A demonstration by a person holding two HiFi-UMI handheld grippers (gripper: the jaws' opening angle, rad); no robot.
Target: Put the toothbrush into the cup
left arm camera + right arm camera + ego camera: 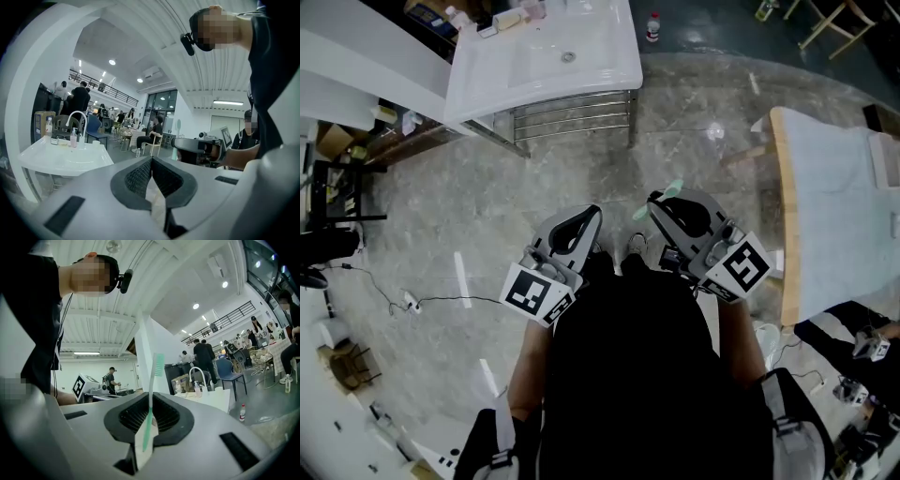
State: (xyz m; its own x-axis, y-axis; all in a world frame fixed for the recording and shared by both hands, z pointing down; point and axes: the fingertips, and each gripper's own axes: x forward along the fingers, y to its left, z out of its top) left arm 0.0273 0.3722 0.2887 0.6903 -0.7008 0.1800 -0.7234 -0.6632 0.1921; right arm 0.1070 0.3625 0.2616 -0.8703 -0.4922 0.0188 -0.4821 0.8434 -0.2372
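Right gripper view: grips the green toothbrush (150, 408) upright with the right gripper (150, 397), jaws pinched on it; holds the left gripper (151, 161) closed, empty.

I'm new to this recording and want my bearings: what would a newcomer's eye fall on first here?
The mint-green toothbrush catches the eye first: in the right gripper view it sticks up, bristle end on top, clamped in the shut jaws of the right gripper. Beside it, the left gripper is shut on nothing. Ahead on the grey floor, at the top of the head view, stands a white washbasin.
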